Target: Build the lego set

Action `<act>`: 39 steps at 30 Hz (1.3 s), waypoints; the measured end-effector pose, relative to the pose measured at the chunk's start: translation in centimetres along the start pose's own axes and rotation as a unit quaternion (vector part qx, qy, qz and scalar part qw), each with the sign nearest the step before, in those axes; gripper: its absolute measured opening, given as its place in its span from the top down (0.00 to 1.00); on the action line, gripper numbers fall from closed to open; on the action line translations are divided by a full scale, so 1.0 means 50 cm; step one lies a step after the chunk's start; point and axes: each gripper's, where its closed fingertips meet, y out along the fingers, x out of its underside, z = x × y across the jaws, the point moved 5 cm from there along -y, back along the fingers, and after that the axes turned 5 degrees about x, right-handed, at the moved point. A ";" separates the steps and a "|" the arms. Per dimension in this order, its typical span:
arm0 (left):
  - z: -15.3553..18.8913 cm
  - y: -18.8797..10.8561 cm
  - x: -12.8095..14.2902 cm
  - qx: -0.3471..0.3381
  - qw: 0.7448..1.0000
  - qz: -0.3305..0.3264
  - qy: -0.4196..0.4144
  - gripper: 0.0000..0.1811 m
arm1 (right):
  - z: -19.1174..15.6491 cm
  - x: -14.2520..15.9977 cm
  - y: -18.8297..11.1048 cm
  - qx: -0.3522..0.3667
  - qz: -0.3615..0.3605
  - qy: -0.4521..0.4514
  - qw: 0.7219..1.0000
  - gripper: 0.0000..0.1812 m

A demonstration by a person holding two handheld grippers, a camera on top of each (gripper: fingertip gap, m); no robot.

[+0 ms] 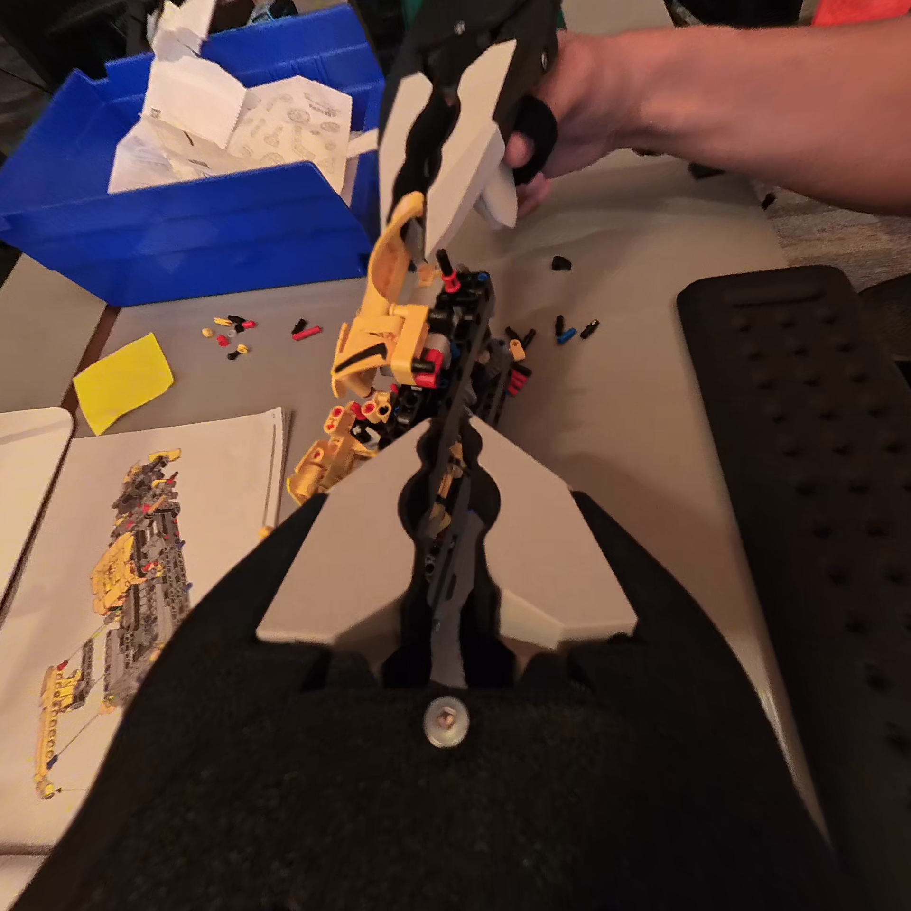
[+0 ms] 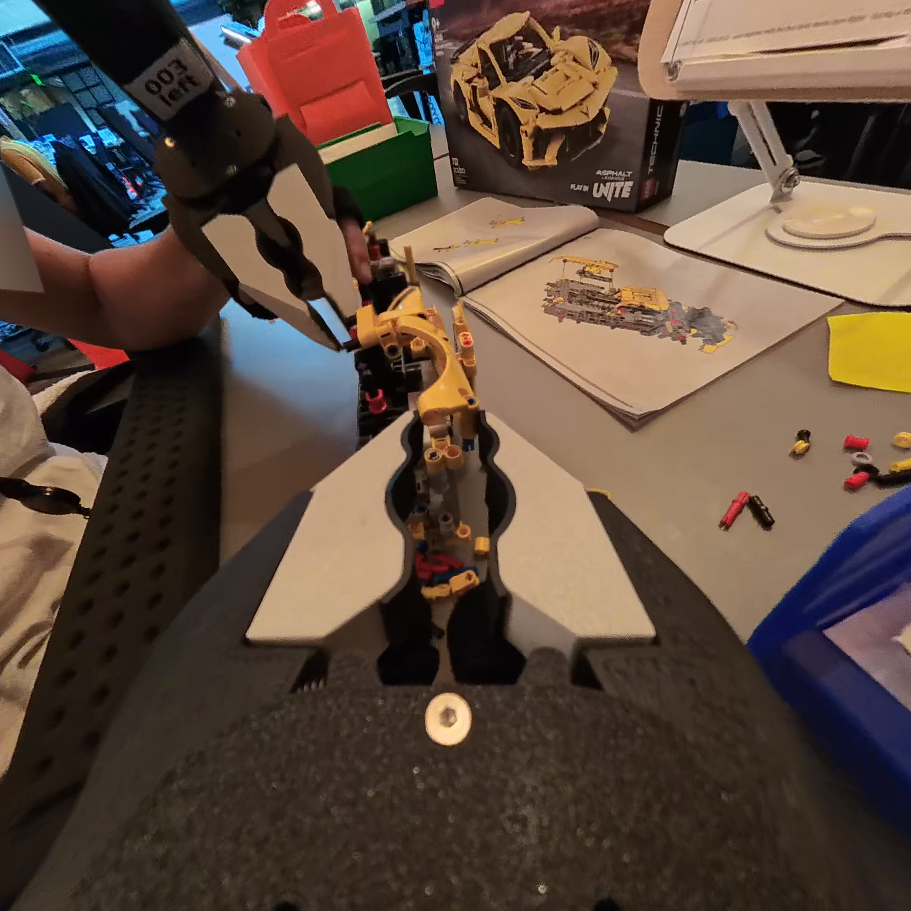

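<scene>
The half-built car [image 1: 424,355] stands on edge at the frame's centre, above the table [image 1: 616,345]. The left gripper [image 1: 446,424] is closed on its black frame at the lower end. The right gripper [image 1: 419,241], from the upper centre, pinches the yellow arch [image 1: 394,256] at the top.

Likely trouble: the two grips pull against each other, so a twist or a hard push could pop the arch off its pins. If the thin frame slips between the pads, the car would drop onto the loose pins [image 1: 231,335] below.
</scene>
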 end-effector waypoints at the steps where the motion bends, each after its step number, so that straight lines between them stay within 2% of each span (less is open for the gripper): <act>1: -0.002 -0.003 -0.004 -0.008 1.000 0.005 0.003 0.91 | 0.000 0.003 -0.001 0.004 -0.002 0.000 1.000 0.89; 4: -0.019 -0.024 -0.010 -0.031 0.999 0.001 0.012 0.85 | -0.004 0.006 -0.004 0.009 0.002 -0.007 1.000 0.89; 7: -0.034 -0.026 -0.011 -0.035 0.999 -0.020 0.025 0.84 | -0.008 -0.001 -0.001 0.010 0.009 -0.016 1.000 0.89; 11: -0.027 -0.007 0.000 0.010 0.995 -0.084 0.045 0.85 | -0.003 -0.011 0.002 0.013 0.005 -0.021 1.000 0.89; 16: -0.030 -0.002 0.009 -0.011 0.988 -0.145 0.048 0.84 | -0.008 -0.017 0.004 0.017 -0.002 -0.041 0.999 0.89; 23: -0.029 0.006 0.013 -0.023 0.988 -0.147 0.033 0.84 | -0.010 -0.018 0.006 0.041 0.014 -0.032 0.999 0.89; 31: -0.027 0.010 0.012 -0.018 0.989 -0.147 0.028 0.85 | -0.007 -0.008 0.001 0.027 0.017 0.036 0.999 0.89; 39: -0.027 0.011 0.011 -0.017 0.988 -0.148 0.025 0.85 | -0.011 -0.006 -0.002 0.029 0.022 0.045 0.998 0.89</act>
